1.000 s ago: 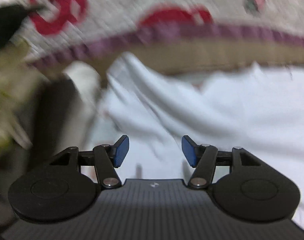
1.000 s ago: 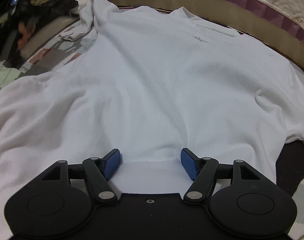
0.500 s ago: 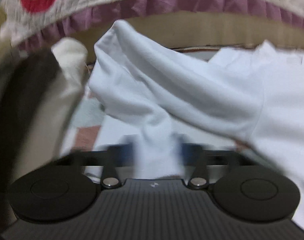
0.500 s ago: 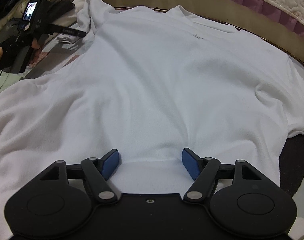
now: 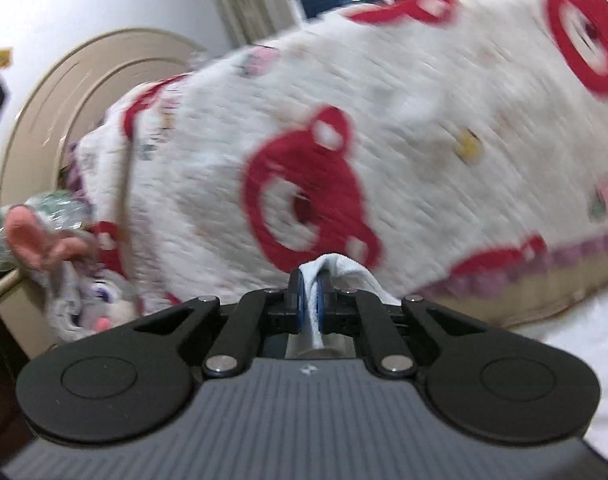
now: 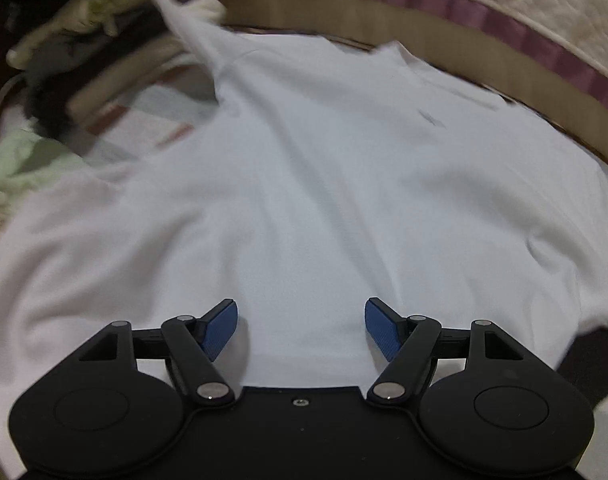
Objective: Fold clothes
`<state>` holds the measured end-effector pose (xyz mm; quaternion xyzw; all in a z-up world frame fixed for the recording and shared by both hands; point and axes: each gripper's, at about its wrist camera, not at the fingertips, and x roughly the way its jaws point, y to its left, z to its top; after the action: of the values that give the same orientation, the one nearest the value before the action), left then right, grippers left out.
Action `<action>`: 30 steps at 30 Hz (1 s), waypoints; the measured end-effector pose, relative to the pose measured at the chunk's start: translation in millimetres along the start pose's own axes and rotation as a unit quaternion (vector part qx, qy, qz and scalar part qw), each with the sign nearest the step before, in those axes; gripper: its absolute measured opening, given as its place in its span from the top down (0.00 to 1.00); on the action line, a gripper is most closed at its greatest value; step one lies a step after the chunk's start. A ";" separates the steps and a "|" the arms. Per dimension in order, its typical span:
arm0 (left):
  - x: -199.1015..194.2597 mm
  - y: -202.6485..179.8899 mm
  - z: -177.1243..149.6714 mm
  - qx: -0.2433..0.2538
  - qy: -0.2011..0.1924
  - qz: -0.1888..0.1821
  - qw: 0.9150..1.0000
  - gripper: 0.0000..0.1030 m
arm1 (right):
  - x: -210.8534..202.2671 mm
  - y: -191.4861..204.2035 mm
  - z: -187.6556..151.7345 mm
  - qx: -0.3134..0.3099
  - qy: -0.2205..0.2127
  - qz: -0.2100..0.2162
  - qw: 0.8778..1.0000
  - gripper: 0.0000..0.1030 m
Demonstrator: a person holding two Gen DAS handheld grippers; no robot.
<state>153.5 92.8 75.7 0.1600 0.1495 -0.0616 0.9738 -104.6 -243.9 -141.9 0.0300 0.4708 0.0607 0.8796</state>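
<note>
White shirt [image 6: 324, 200] on patterned bedsheet [image 6: 151, 108]

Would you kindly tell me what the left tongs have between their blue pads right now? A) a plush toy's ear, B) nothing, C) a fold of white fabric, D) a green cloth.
C: the left tongs are shut on a fold of the white shirt, which bulges out just above the blue pads.

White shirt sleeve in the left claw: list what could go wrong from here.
1. The left claw pinches only a thin bit of the sleeve; it may slip out.
2. The right claw is open over the white shirt, pinning nothing, so the body may drag.
3. The raised sleeve could catch the clothes pile beside it.
</note>
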 end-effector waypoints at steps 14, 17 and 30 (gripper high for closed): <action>-8.1 56.6 -40.5 -0.048 0.037 0.061 0.996 0.86 | 17.6 25.7 -7.1 0.074 0.022 0.155 0.985 0.25; -10.9 61.3 -47.0 -0.106 0.033 0.104 0.988 0.80 | 12.0 23.7 -10.1 0.092 0.017 0.179 0.979 0.25; -90.6 -122.1 -63.6 -0.048 0.039 -0.168 0.984 0.42 | -61.1 -29.8 43.4 0.033 -0.083 0.102 0.991 0.26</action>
<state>29.9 5.5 10.5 0.0881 0.2149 -0.2108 0.9495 -99.7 -281.5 -70.8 0.1116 0.3924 0.1321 0.9034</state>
